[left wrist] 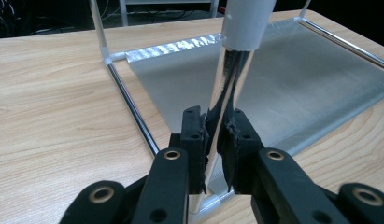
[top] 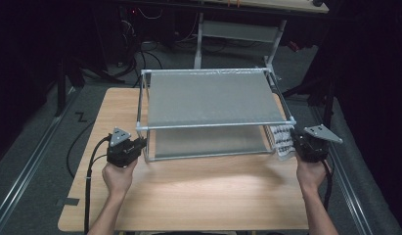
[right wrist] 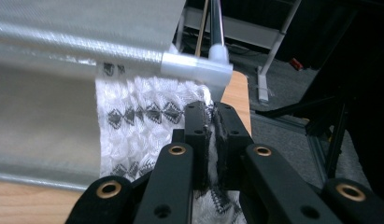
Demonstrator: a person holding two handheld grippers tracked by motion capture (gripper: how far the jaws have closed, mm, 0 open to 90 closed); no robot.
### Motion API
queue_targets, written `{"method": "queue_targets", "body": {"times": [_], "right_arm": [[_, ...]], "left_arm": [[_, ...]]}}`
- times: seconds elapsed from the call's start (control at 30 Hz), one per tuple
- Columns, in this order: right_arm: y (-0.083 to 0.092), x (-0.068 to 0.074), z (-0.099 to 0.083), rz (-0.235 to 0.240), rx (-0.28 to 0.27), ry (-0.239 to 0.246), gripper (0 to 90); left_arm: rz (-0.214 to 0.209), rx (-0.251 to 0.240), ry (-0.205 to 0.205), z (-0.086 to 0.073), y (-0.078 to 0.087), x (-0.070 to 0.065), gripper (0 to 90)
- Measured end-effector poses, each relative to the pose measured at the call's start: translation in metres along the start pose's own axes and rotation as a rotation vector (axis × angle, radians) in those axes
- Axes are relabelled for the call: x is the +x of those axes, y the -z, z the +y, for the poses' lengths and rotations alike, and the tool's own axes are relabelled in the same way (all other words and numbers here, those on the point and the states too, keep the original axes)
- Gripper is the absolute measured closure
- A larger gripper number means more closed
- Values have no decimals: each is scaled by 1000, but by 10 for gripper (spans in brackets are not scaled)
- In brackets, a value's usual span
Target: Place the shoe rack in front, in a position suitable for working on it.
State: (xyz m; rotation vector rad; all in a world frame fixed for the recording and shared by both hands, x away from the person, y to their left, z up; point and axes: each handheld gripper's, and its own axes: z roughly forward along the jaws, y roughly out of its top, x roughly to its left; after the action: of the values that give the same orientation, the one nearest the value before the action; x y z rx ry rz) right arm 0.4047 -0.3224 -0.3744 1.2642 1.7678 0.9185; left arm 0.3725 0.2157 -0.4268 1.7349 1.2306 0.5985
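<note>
From above, I have the rack [top: 215, 125] sitting mid-table, two mesh shelves in a thin metal frame. My left gripper [top: 140, 145] is at its front left post, my right gripper [top: 294, 143] at the front right corner, where a patterned white cloth [top: 282, 141] hangs just under the top rail. The risk I see here: both hands are tied to one light frame, so if I pull the cloth hard the rack slides or tips on the table [top: 198, 196].

Left gripper view: my left gripper [left wrist: 218, 137] is pinched tight on the shiny post [left wrist: 227, 93], just above its foot. That tube is smooth and round; I judge it can twist or slip through the pads if the frame jerks.

Right gripper view: my right gripper [right wrist: 211, 135] is clamped on the edge of the cloth [right wrist: 133, 121], right below the white corner joint [right wrist: 199, 67]. I only have a thin bite of loose knit. It could snag on that joint or slip free and drop to the lower shelf.
</note>
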Motion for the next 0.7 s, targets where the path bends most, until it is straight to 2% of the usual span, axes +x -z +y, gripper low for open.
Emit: {"method": "queue_targets", "body": {"times": [0.1,0.2,0.23,0.47,0.63,0.7], "right_arm": [[-8,2,-11,1,32,-2,852],[-27,4,-36,9,115,-17,852],[-27,4,-36,9,115,-17,852],[-58,12,-78,22,245,-46,852],[-57,10,-73,23,236,-51,853],[-46,6,-58,26,190,-46,853]], "left_arm": [[-1,1,-2,0,0,0,798],[-1,1,-6,0,0,0,798],[-1,1,-6,0,0,0,798],[-2,4,-5,0,0,0,798],[-3,5,-6,0,0,0,798],[-4,4,-6,0,0,1,798]]}}
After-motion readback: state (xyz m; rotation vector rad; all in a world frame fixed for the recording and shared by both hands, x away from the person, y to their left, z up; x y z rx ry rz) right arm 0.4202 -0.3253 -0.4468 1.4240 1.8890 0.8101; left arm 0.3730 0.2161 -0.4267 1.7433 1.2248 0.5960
